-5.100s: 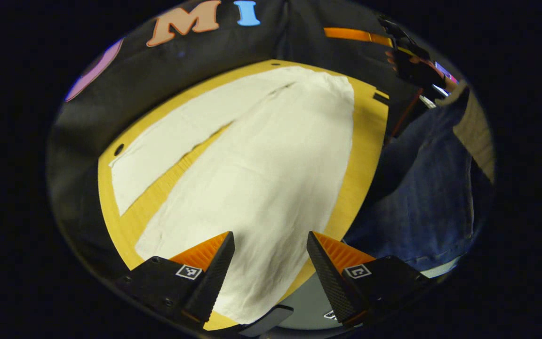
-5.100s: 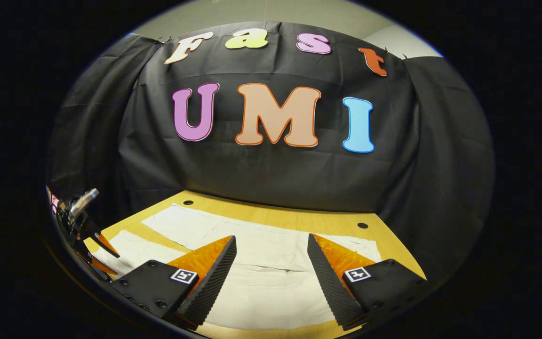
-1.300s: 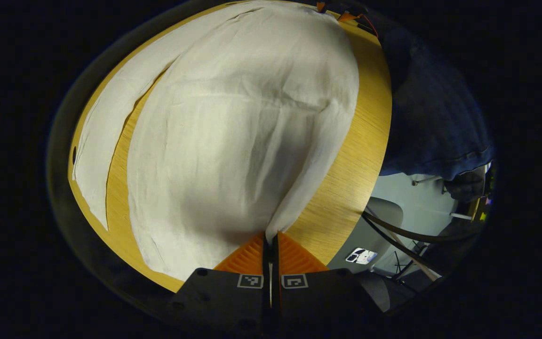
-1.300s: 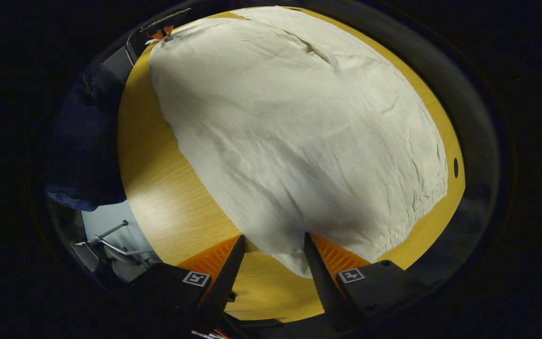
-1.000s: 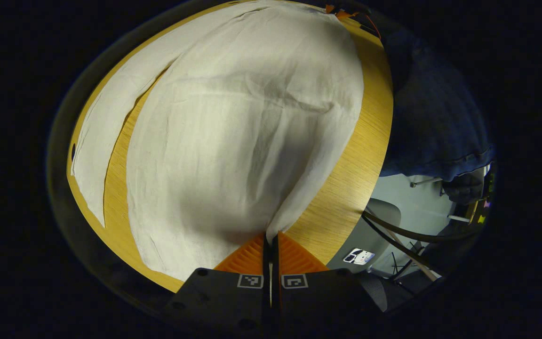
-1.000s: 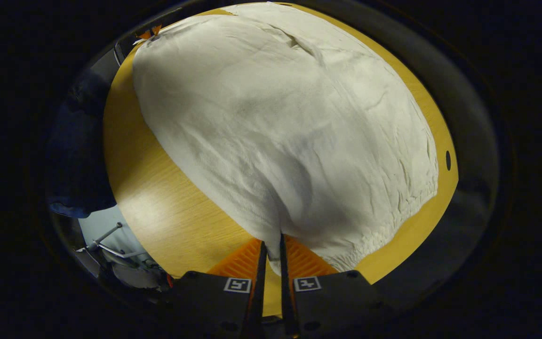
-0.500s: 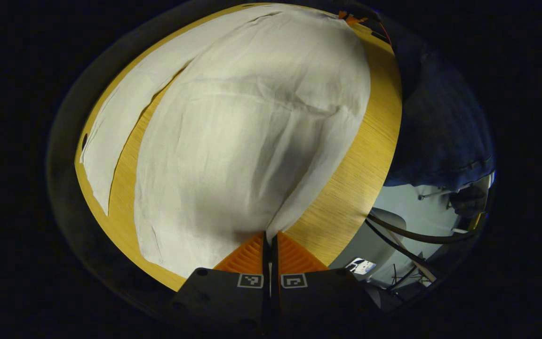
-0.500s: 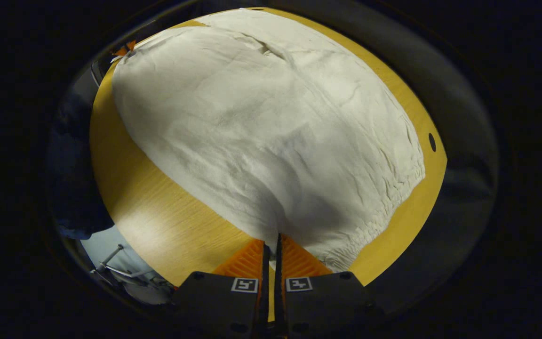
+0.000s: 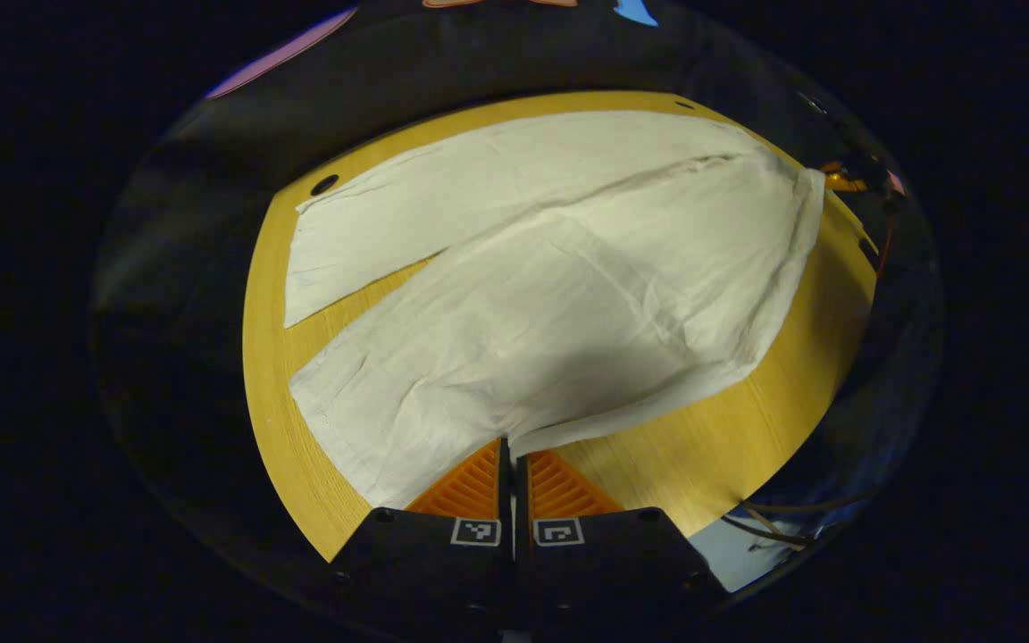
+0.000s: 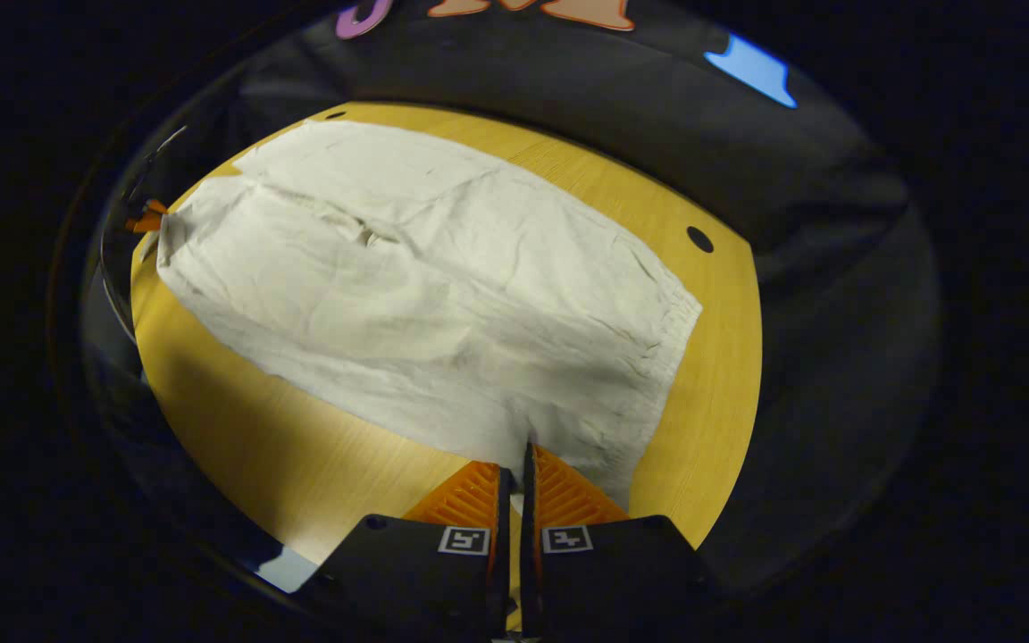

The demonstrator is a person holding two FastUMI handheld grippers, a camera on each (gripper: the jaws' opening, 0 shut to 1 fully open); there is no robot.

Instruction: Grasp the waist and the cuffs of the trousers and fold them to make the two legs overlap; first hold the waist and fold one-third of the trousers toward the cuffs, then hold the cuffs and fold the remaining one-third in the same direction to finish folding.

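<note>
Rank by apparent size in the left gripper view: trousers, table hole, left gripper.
1. trousers
2. left gripper, enlarged by closeness to its camera
3. table hole

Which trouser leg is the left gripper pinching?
The near leg, whose edge runs into the shut left gripper; the far leg lies flat on the table toward the booth wall.

White trousers spread on counter, wrinkled; legs splayed in a V; near-side edge lifted at cuff and waist.
</note>
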